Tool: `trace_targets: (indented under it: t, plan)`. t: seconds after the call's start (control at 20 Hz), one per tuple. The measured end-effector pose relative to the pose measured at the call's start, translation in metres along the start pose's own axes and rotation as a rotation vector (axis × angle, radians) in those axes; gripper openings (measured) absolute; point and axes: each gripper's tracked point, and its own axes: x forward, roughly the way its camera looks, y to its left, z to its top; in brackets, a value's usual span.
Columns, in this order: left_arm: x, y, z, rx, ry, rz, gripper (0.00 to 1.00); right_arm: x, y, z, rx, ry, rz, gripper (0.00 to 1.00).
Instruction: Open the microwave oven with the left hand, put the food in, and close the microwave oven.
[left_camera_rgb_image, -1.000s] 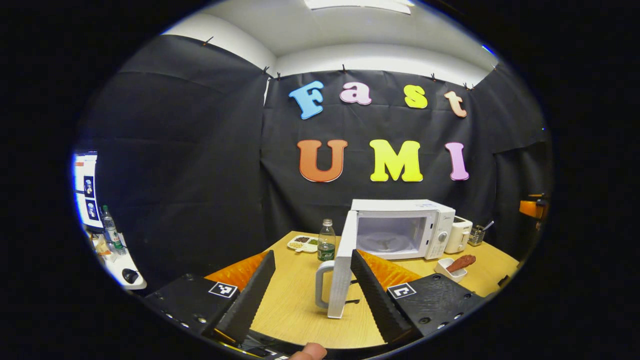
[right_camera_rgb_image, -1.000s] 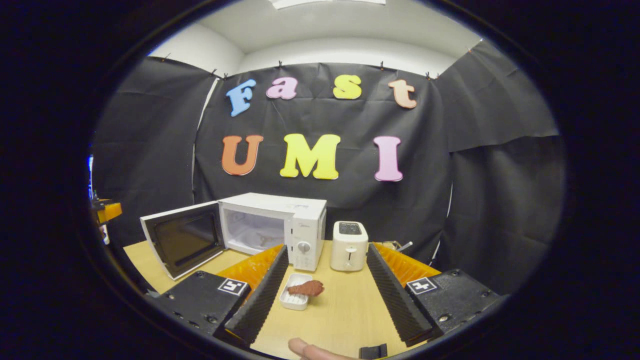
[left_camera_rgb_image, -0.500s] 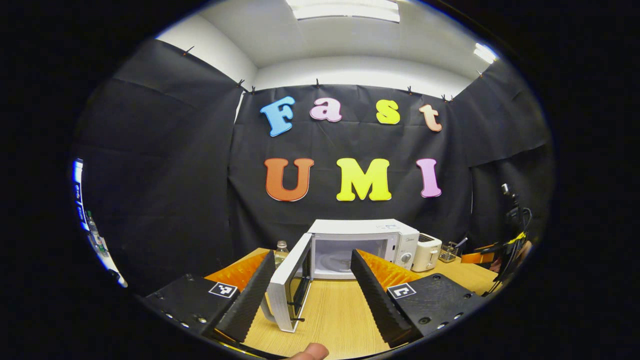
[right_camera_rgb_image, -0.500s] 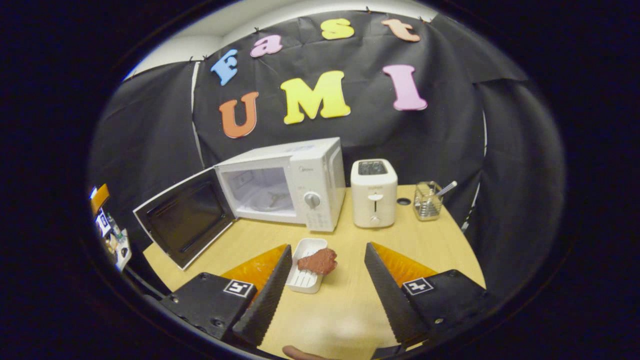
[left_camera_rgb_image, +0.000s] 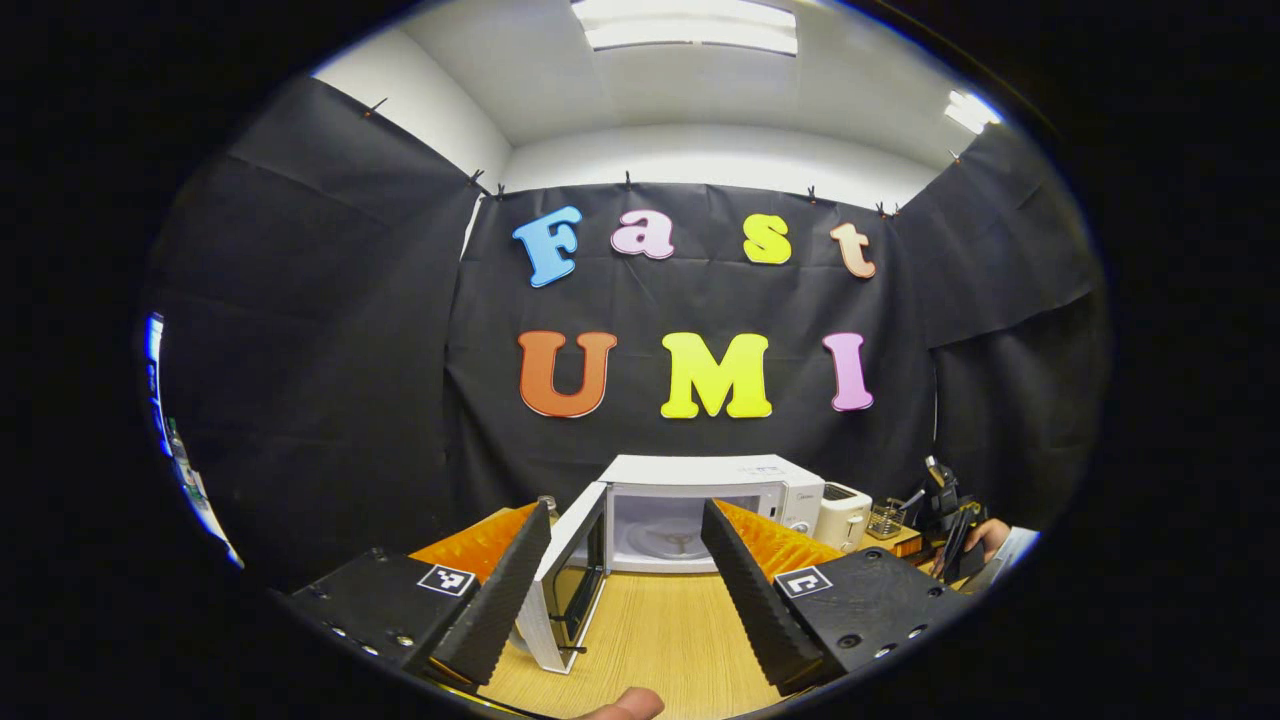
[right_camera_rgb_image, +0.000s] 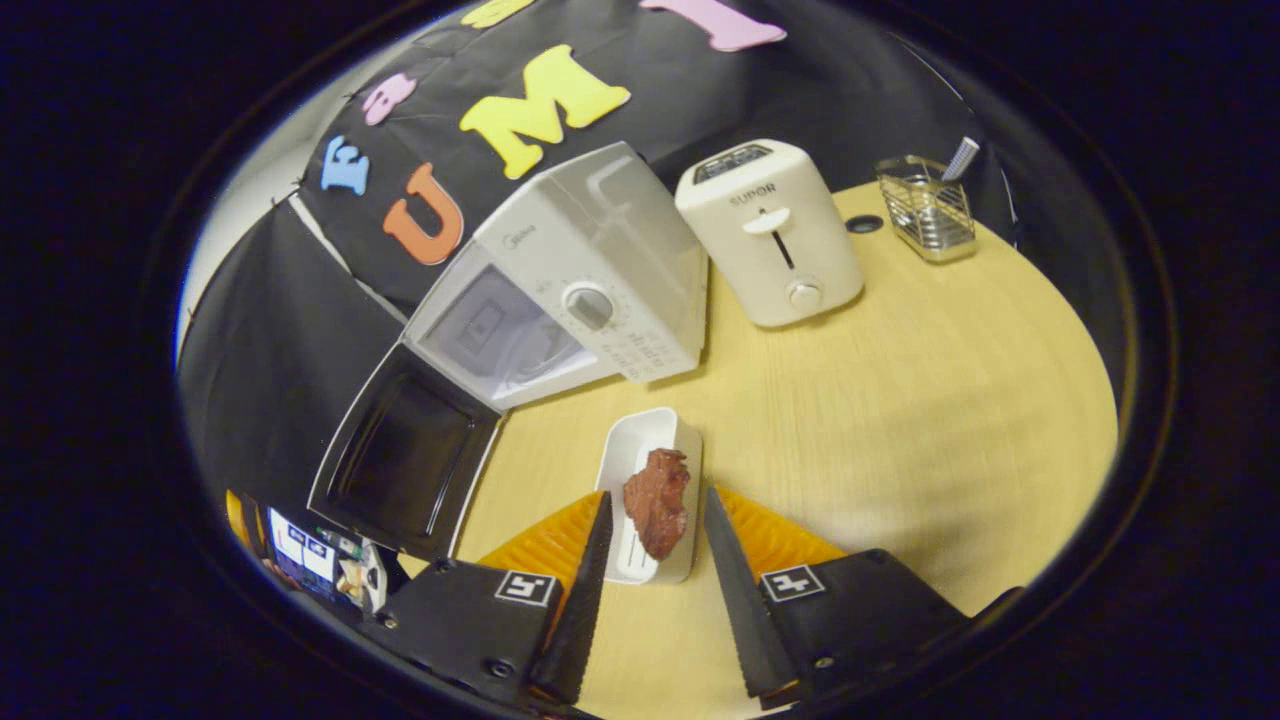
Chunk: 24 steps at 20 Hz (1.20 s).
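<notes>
1. The right gripper (right_camera_rgb_image: 655, 545) is seen spread apart but narrower than half a second ago, its fingers now flanking the small white rectangular plastic dish (right_camera_rgb_image: 648, 492) and the reddish-brown piece of meat (right_camera_rgb_image: 657, 500) on it. No contact can be confirmed; nothing is clamped yet.
2. The dish is found on the pale wooden round tabletop (right_camera_rgb_image: 900, 400), just in front of the microwave. The right gripper has been lowered and tilted down over it since a second ago.
3. The left gripper (left_camera_rgb_image: 625, 580) is held released, empty, and has been drawn back from the white microwave door (left_camera_rgb_image: 565, 575), which is left swung wide.
4. The white boxy microwave oven (left_camera_rgb_image: 715, 500) is seen with its cavity exposed. The opening step is judged done; picking up the food is judged under way.
5. Beyond stand a white two-slot toaster (right_camera_rgb_image: 768, 232) and a wire mesh utensil holder (right_camera_rgb_image: 925, 208).
6. A far hand (left_camera_rgb_image: 985, 540) is glimpsed at the right tabletop edge.
</notes>
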Motion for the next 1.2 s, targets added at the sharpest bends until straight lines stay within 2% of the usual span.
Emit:
trace_targets:
  t: [0.05, 0.1, 0.15, 0.25, 0.4, 0.65, 0.8, 1.0, 1.2]
  plan:
    - [0.0, 0.002, -0.002, -0.015, 0.004, 0.0, 0.93, 0.004, 0.002, -0.006, 0.017, 0.028, 0.032, 0.44]
    - [0.0, 0.01, -0.002, -0.02, 0.006, 0.012, 0.93, 0.006, 0.006, -0.006, 0.079, 0.027, 0.059, 0.17]
    - [-0.001, 0.016, -0.002, -0.017, 0.01, 0.025, 0.93, 0.004, 0.007, -0.006, 0.104, 0.043, 0.067, 0.08]
    - [-0.004, 0.023, -0.003, -0.011, 0.016, 0.04, 0.93, -0.002, 0.012, -0.009, 0.071, 0.034, 0.063, 0.09]
    - [-0.009, 0.025, -0.003, -0.019, 0.014, 0.037, 0.93, -0.023, 0.019, -0.009, -0.028, -0.022, 0.01, 0.08]
    - [-0.027, 0.032, -0.002, -0.033, -0.004, 0.025, 0.93, -0.066, 0.053, -0.006, -0.254, -0.162, -0.1, 0.08]
    - [-0.037, 0.038, -0.007, -0.039, 0.01, 0.015, 0.93, -0.079, 0.082, -0.004, -0.342, -0.228, -0.139, 0.08]
    - [-0.045, 0.047, -0.008, -0.018, 0.012, 0.018, 0.93, -0.078, 0.122, -0.004, -0.429, -0.296, -0.161, 0.08]
    - [-0.049, 0.057, -0.015, -0.027, 0.011, 0.024, 0.93, -0.058, 0.158, 0.001, -0.51, -0.381, -0.193, 0.08]
